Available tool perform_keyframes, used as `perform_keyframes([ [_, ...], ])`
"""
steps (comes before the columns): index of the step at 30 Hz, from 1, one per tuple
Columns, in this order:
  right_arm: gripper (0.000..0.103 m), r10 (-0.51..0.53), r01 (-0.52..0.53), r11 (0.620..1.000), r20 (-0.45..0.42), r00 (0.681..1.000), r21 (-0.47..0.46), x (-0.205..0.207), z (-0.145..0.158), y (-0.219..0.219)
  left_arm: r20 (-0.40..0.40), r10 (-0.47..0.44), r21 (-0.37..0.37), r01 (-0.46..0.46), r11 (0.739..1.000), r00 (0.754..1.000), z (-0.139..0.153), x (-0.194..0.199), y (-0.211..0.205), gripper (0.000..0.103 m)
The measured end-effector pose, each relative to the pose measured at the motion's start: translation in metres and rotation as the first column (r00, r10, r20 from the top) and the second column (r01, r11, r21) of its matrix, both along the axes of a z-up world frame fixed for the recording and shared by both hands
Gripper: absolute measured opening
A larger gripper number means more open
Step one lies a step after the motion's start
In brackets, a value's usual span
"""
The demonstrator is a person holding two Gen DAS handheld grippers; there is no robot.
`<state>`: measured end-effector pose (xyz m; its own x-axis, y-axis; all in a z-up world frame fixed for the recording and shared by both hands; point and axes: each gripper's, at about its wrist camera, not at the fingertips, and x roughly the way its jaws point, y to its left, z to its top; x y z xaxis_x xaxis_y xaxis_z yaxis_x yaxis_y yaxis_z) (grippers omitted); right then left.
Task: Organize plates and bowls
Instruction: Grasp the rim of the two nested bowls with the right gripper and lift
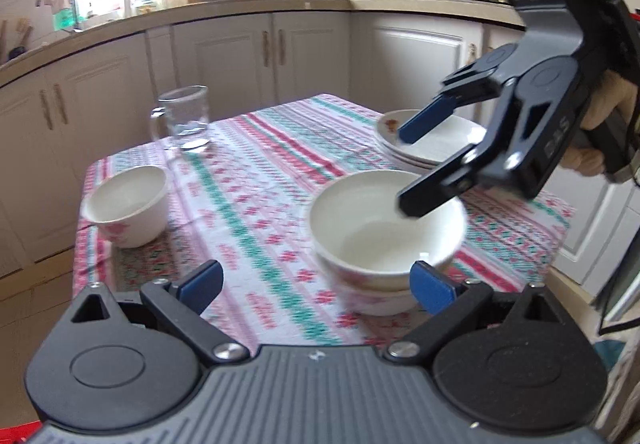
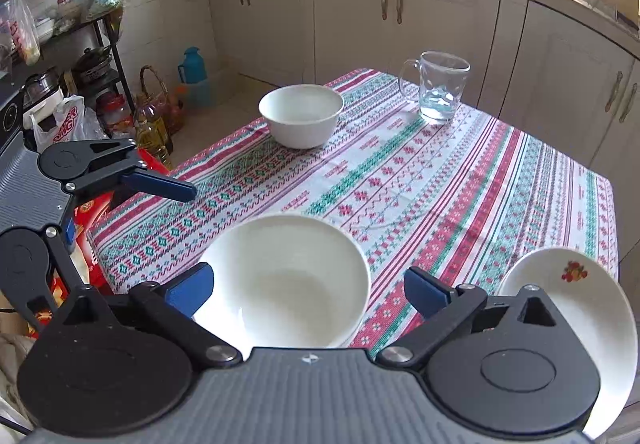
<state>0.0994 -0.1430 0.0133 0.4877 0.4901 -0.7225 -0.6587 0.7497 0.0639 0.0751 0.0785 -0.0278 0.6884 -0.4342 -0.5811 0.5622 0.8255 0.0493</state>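
Both tools stood released around the stacked bowls (image 1: pixel 384 232): the right tool (image 1: pixel 404 168) hung over their rim and the left tool (image 1: pixel 316 284) was just in front of them. The stack sat near the table (image 1: pixel 256 180) edge, beside the plates (image 1: pixel 432 140). I judged that a careless retreat could hook the upper bowl and tip it off the stack, while the lone bowl (image 1: pixel 128 204) waited far to its left.

A tablecloth (image 2: pixel 440 196) striped in red, teal and white cross-stitch motifs covers the tabletop. A plain white bowl (image 2: pixel 301 115) stands at 12 o'clock, with a clear glass mug (image 2: pixel 438 86) at 1 o'clock. The nearest white bowl (image 1: pixel 384 220) nests in another bearing pink flowers (image 1: pixel 376 300). White plates (image 2: pixel 568 284) carry a red-and-yellow floral print. Both black grippers have blue-padded fingers (image 1: pixel 202 280).
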Motion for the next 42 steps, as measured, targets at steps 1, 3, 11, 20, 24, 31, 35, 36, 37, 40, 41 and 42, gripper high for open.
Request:
perform_keyframes([
  [1,0.103,0.002,-0.002,1.000,0.006,1.000,-0.003,0.003,0.004,0.002,0.005,0.024,0.001,-0.024,1.000,1.000,0.000,0.003,0.007,0.099],
  [3,0.103,0.018,-0.017,1.000,0.016,1.000,-0.013,0.011,0.010,0.008,0.008,0.068,-0.011,-0.068,0.998,0.998,0.000,0.013,0.022,0.099],
  [11,0.103,0.127,-0.122,0.989,0.053,0.991,-0.084,0.054,0.028,0.055,0.061,0.229,-0.003,-0.229,0.973,0.972,-0.008,0.069,0.062,0.099],
  [20,0.103,0.203,-0.205,0.973,-0.028,0.979,-0.102,0.127,0.027,0.107,0.063,0.268,0.000,-0.269,0.963,0.961,-0.028,0.124,0.076,0.099],
  [24,0.103,0.202,-0.208,0.974,-0.064,0.977,-0.094,0.155,0.019,0.121,0.064,0.262,0.002,-0.263,0.965,0.963,-0.034,0.139,0.076,0.099],
  [31,0.103,0.201,-0.210,0.973,-0.102,0.974,-0.091,0.189,0.001,0.141,0.062,0.250,0.001,-0.250,0.968,0.966,-0.044,0.157,0.076,0.099],
  [35,0.103,0.208,-0.221,0.969,-0.118,0.971,-0.106,0.203,-0.009,0.152,0.062,0.242,0.000,-0.243,0.970,0.968,-0.048,0.164,0.076,0.099],
  [36,0.103,0.207,-0.221,0.968,-0.117,0.971,-0.116,0.205,-0.011,0.155,0.060,0.242,0.002,-0.243,0.970,0.968,-0.049,0.165,0.075,0.099],
  [37,0.103,0.209,-0.223,0.967,-0.119,0.971,-0.121,0.208,-0.013,0.157,0.060,0.241,0.002,-0.242,0.970,0.969,-0.050,0.166,0.075,0.099],
  [40,0.103,0.211,-0.227,0.969,-0.153,0.966,-0.101,0.219,-0.022,0.162,0.060,0.240,0.006,-0.241,0.970,0.969,-0.052,0.170,0.074,0.099],
  [41,0.103,0.207,-0.225,0.970,-0.163,0.965,-0.094,0.222,-0.024,0.163,0.063,0.239,0.007,-0.240,0.971,0.969,-0.053,0.171,0.073,0.099],
  [42,0.102,0.206,-0.223,0.971,-0.171,0.963,-0.085,0.226,-0.027,0.164,0.064,0.236,0.007,-0.237,0.972,0.970,-0.053,0.172,0.073,0.099],
])
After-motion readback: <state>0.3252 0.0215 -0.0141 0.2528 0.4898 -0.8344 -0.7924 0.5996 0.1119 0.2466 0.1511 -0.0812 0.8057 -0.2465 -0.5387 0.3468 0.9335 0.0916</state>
